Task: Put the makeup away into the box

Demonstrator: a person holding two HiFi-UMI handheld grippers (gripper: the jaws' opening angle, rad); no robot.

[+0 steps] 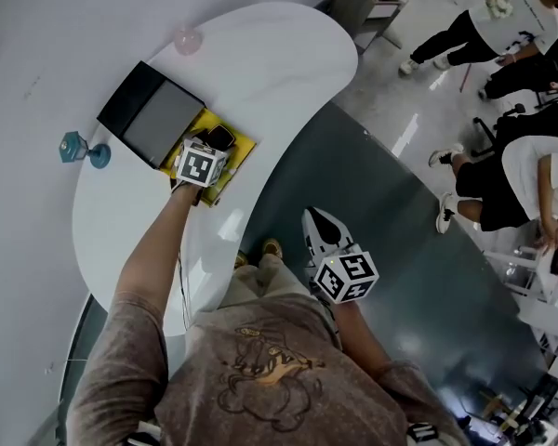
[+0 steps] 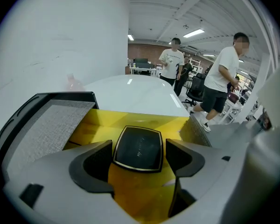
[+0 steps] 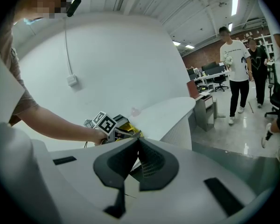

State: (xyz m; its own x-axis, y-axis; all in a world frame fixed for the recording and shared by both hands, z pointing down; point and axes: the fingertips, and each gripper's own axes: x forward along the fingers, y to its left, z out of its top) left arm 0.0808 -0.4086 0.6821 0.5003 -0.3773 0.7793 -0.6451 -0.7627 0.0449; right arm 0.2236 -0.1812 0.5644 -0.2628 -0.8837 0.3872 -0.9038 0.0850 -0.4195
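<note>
An open box lies on the white table (image 1: 260, 54). Its black lid with grey lining (image 1: 153, 114) (image 2: 42, 125) is folded back, and its base has a yellow lining (image 1: 240, 145) (image 2: 98, 125). My left gripper (image 1: 211, 150) (image 2: 138, 143) reaches down into the base. Its wide-set jaws are closed against the sides of a black compact with a gold rim (image 1: 221, 137) (image 2: 137, 152). The compact sits low over the yellow lining; I cannot tell whether it rests on it. My right gripper (image 1: 318, 219) (image 3: 135, 160) hangs beside the table over the floor, shut with nothing in it.
A teal stand (image 1: 74, 147) sits near the table's left edge. A small pink object (image 1: 187, 40) sits at its far end. The table's curved edge runs close to the right of the box. Several people (image 2: 224, 78) stand on the grey floor beyond.
</note>
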